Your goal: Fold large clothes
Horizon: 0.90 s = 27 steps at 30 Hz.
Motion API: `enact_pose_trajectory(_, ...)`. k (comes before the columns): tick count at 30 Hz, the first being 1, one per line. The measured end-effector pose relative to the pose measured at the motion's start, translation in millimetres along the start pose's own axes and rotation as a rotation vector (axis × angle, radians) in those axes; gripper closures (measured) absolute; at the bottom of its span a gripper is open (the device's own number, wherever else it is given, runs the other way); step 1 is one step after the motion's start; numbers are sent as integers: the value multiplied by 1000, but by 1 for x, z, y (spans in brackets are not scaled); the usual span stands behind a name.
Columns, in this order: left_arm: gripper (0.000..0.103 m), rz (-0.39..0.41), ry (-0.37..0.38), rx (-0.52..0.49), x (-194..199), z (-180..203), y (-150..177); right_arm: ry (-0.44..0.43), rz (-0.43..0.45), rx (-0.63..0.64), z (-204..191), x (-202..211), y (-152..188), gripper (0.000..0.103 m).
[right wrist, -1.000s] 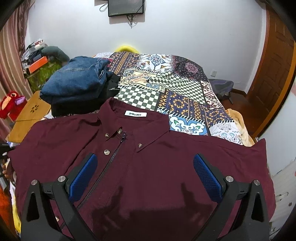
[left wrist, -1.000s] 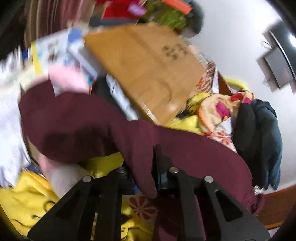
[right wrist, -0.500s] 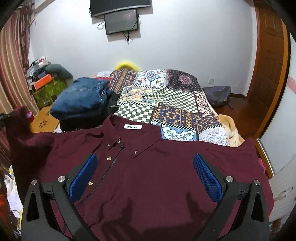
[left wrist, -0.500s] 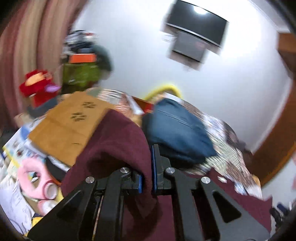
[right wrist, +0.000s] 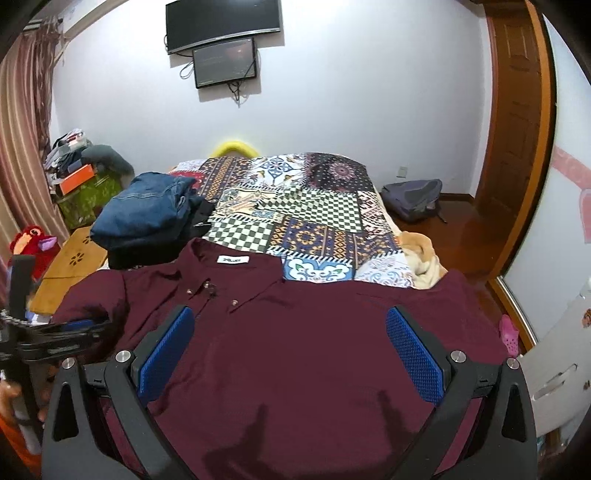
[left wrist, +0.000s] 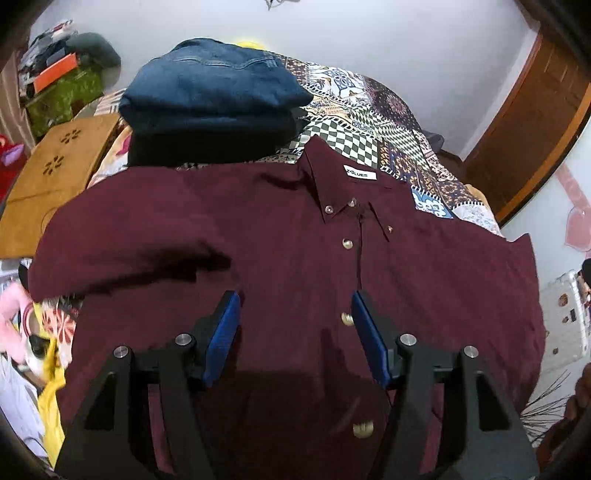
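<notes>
Maroon shirt: button-up cotton shirt (left wrist: 280, 258) lies flat, face-up, on the patchwork bedspread (right wrist: 317, 221), collar just beside the stacked blue jeans (left wrist: 214, 92).
Left gripper (left wrist: 295, 332): jaws apart, empty, over the placket.
Right gripper (right wrist: 291, 350): jaws wide, empty.
Risk: the left sleeve overhangs the bed edge; a one-layer pinch would likely skew the fold.

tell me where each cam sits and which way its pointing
Left wrist: sits on the left gripper, low over the maroon shirt, facing up the bed toward the folded jeans; its two open blue-padded fingers show.
Right wrist: sits on the right gripper, higher and further back, facing the wall TV; its open fingers show, and the left gripper at the left edge.
Shared: shirt, jeans, patchwork bed, wooden door.
</notes>
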State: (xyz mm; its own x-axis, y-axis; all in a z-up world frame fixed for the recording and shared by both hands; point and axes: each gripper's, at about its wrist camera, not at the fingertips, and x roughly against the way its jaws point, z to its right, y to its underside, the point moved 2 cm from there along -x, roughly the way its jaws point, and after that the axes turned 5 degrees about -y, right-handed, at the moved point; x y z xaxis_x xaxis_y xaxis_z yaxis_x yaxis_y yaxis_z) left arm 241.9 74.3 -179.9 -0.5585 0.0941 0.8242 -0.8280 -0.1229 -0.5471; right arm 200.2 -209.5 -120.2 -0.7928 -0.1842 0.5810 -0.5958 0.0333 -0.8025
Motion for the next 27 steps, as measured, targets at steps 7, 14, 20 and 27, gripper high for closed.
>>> enact_pose_trajectory(7,12,175,30,238,71,-88,-17,7,-1,-44,6,-2,-1,0)
enact_pose_trajectory(14,10,183,-13,553,67,-207,-11,19,-20,-38,0,-10,1,0)
enact_pose_trajectory(20,11,77,77,756,14,-269,15,24,-34,-27,-11,-18,-3,0)
enact_pose_trajectory(27,13,-31,228,920,-51,-297,32,48,-57,37,-30,-32,-3,0)
